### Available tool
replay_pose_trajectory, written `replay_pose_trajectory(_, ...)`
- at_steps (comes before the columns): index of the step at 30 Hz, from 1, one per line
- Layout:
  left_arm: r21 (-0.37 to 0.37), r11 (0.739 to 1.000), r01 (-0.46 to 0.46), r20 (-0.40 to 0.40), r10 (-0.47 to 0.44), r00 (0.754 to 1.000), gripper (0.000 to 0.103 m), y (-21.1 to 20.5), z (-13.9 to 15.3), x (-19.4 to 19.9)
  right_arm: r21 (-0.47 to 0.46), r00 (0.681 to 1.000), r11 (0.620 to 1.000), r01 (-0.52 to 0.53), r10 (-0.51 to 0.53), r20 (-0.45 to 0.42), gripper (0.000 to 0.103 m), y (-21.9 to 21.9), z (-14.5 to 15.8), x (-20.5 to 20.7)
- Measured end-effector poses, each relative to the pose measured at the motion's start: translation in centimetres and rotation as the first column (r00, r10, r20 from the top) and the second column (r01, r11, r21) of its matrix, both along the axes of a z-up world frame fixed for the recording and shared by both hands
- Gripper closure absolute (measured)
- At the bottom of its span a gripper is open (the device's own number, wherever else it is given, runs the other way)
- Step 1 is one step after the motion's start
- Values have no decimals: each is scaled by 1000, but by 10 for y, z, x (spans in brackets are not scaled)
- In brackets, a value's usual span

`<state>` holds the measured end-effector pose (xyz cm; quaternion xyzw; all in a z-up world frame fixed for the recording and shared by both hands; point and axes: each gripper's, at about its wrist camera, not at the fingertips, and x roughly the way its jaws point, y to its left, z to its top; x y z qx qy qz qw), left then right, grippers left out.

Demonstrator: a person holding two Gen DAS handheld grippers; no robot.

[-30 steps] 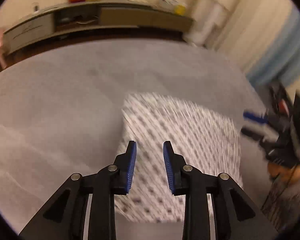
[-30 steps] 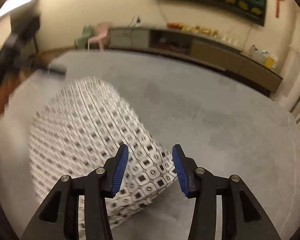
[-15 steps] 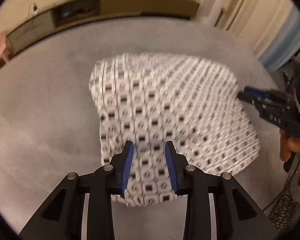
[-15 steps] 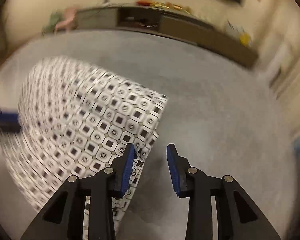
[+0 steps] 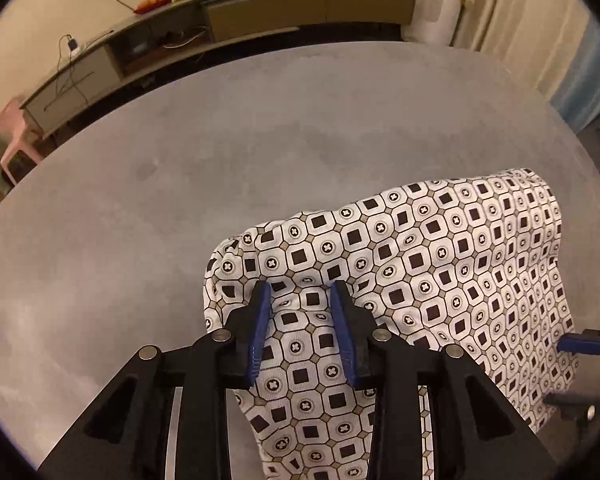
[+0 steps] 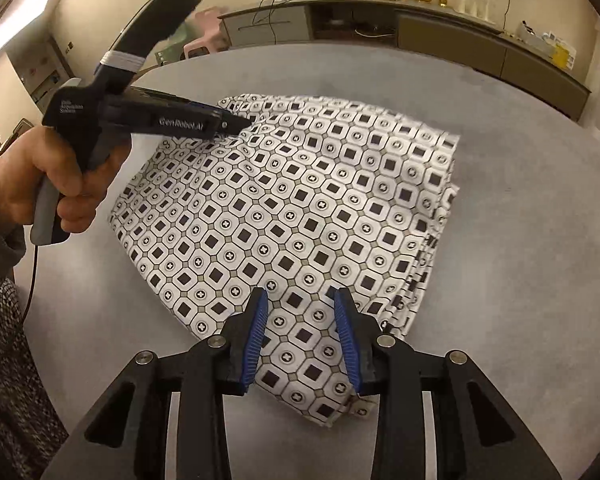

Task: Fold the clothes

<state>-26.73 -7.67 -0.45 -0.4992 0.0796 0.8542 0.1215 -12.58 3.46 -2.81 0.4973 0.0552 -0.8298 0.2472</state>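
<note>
A white garment with a black square-and-circle print (image 6: 300,208) lies folded flat on the grey surface (image 6: 520,240). It also shows in the left wrist view (image 5: 440,264). My left gripper (image 5: 300,332) is open, its blue pads straddling the cloth's near-left corner. It also shows in the right wrist view (image 6: 236,124), held by a hand over the cloth's far-left corner. My right gripper (image 6: 300,336) is open above the cloth's near edge. Its blue fingers (image 5: 580,346) show at the right edge of the left wrist view.
A long low cabinet (image 5: 220,16) with small items on top runs along the far wall. A pink stool (image 5: 16,136) stands at the far left. Curtains (image 5: 540,20) hang at the right. The grey surface extends widely around the cloth.
Both grippers have dropped down over the cloth, which now lies flat and still. Both pairs of fingers stay open and empty.
</note>
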Motion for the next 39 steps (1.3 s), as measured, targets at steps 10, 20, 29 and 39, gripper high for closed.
replay_pose_trajectory(10,97,994,40,-48,-36,998,72,-31,7,96,159,982,973,-166,177,-58,86,-4,8,34)
replay_pose_trajectory(20,78,996,38,3,-39,999,69,-28,-39,120,297,981,944,-142,174,-84,89,17,-10,46)
replay_pose_trajectory(29,-27,999,36,-46,-37,998,63,-6,-27,85,70,999,997,11,-8,-44,86,65,-14,24)
replay_pose_trajectory(39,95,995,39,-37,-36,999,66,6,-41,110,182,995,978,100,-96,-31,69,92,-33,9)
